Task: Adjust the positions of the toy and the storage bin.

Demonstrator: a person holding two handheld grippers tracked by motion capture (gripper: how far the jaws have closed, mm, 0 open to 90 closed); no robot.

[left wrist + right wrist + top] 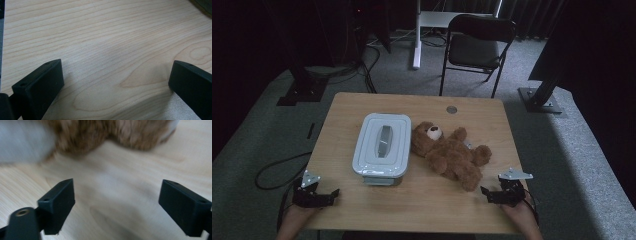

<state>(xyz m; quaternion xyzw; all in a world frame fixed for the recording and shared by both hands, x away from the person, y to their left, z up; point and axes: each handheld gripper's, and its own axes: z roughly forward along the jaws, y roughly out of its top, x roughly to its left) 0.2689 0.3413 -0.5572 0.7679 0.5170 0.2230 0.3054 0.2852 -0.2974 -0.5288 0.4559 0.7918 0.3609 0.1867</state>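
A brown teddy bear (pixel 451 154) lies on its back in the middle of the wooden table (pixel 422 205), its head beside a pale grey lidded box (pixel 382 144). My left gripper (pixel 323 194) rests open at the table's front left corner, over bare wood, its own view showing wide-apart jaws (pixel 116 82). My right gripper (pixel 492 194) stands open at the front right, just short of the bear's foot. Its own view shows the blurred brown fur (pixel 105 132) and the grey box (pixel 22 142) beyond the spread jaws (pixel 116 205).
A small round metal disc (pixel 451 109) is set in the table near its far edge. A black folding chair (pixel 477 45) stands on the grey carpet behind the table. Cables (pixel 277 170) trail on the floor at the left.
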